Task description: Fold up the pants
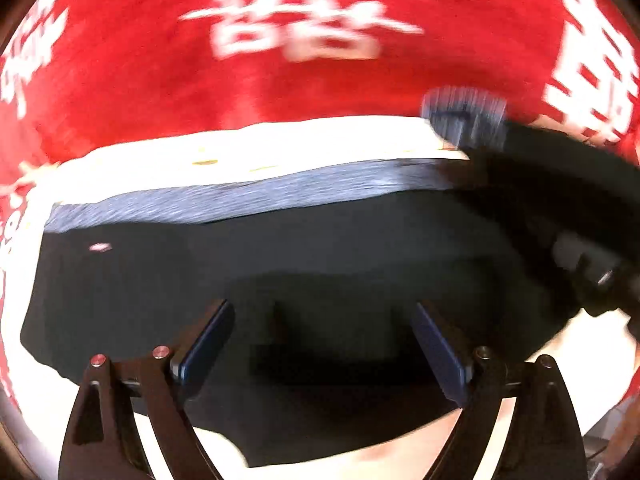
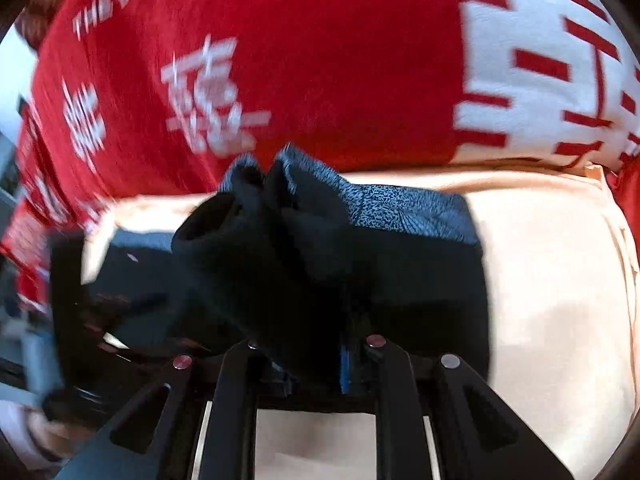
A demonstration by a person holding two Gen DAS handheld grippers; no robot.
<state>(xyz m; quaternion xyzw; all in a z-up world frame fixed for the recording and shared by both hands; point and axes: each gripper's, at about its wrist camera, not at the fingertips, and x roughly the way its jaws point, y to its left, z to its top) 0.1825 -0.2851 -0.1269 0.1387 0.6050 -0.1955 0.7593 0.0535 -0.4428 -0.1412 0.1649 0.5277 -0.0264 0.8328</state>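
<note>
The pants [image 2: 320,248], dark with a grey-blue waistband, lay on a cream surface [image 2: 560,280], directly ahead of both grippers. The right gripper [image 2: 312,364] had its fingers pressed together on a bunched handful of the dark cloth, which rose in a peak just beyond the fingertips; holding it up like that was probably meant to carry one part of the garment over the rest for a fold. In the left wrist view the pants [image 1: 280,280] spread flat beneath and beyond the left gripper [image 1: 324,344], whose fingers stood wide apart with nothing between them, hovering over the fabric, likely waiting to pin or take another edge. The right gripper [image 1: 560,208] showed there as a blurred dark shape to the upper right of the left one. Farther out, past the cream surface, a red cloth with white lettering [image 1: 300,20] filled the background. No containers appeared in either view.
</note>
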